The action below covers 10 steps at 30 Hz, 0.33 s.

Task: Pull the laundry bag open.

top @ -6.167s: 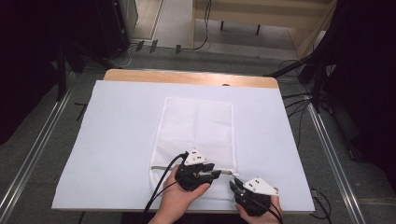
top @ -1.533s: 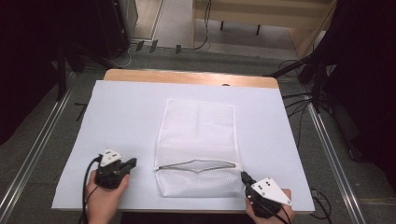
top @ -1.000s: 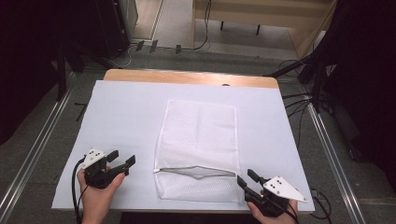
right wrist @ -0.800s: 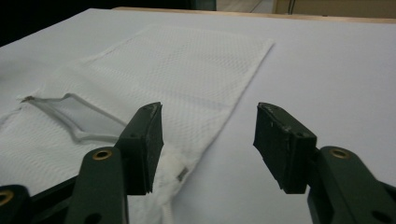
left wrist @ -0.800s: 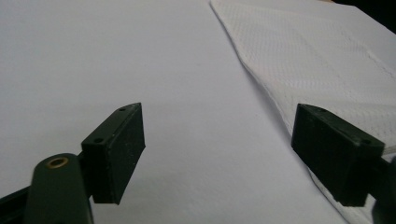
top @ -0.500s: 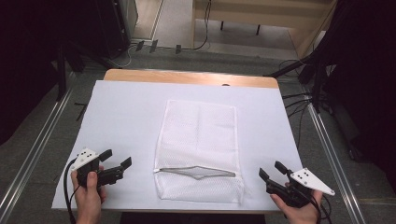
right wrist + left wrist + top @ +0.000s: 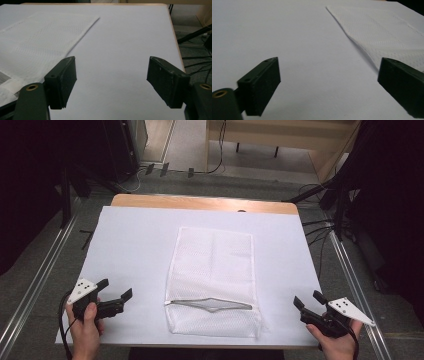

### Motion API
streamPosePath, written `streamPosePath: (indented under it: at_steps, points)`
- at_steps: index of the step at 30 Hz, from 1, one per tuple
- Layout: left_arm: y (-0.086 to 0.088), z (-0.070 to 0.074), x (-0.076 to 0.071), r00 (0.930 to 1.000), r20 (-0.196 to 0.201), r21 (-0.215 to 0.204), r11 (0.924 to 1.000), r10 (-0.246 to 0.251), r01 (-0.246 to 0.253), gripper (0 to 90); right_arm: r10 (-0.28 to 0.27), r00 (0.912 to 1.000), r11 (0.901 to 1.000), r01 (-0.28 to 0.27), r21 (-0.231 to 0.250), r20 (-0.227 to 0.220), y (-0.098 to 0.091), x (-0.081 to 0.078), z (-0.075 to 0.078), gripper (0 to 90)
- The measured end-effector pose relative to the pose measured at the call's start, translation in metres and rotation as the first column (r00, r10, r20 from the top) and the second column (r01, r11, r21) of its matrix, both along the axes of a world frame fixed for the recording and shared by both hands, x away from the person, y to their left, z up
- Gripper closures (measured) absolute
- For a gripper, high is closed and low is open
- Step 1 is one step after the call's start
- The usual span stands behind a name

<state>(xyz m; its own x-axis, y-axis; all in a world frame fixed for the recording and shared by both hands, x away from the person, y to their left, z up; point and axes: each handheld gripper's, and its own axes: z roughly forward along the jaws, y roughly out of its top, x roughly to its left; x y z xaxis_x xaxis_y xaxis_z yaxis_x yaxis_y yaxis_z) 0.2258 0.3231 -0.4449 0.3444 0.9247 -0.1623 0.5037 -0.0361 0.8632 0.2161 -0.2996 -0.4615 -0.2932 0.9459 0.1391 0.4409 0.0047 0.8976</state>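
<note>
White mesh bag [image 7: 212, 280] lies flat between left claw [image 7: 116, 294] and right claw [image 7: 307, 301], both just released

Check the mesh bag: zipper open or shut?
Partly open. On the mesh bag, lying flat on the table, the zipper gapes in its middle, while both ends lie closed.

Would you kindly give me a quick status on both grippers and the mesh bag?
Left gripper open, empty. Right gripper open, empty. Both just opened wider. White mesh bag flat mid-table, zipper partly open. Nothing in the way.
</note>
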Motion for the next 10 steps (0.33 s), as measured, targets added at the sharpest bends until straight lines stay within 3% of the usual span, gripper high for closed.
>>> streamPosePath:
  at_steps: [10]
  points:
    - [-0.0002,-0.0019,0.0018,0.9997,-0.017,0.016,0.9998,0.015,-0.015,0.0,-0.012,0.9998,0.9998,0.012,-0.015,-0.013,-0.0008,0.0026,-0.005,24.6]
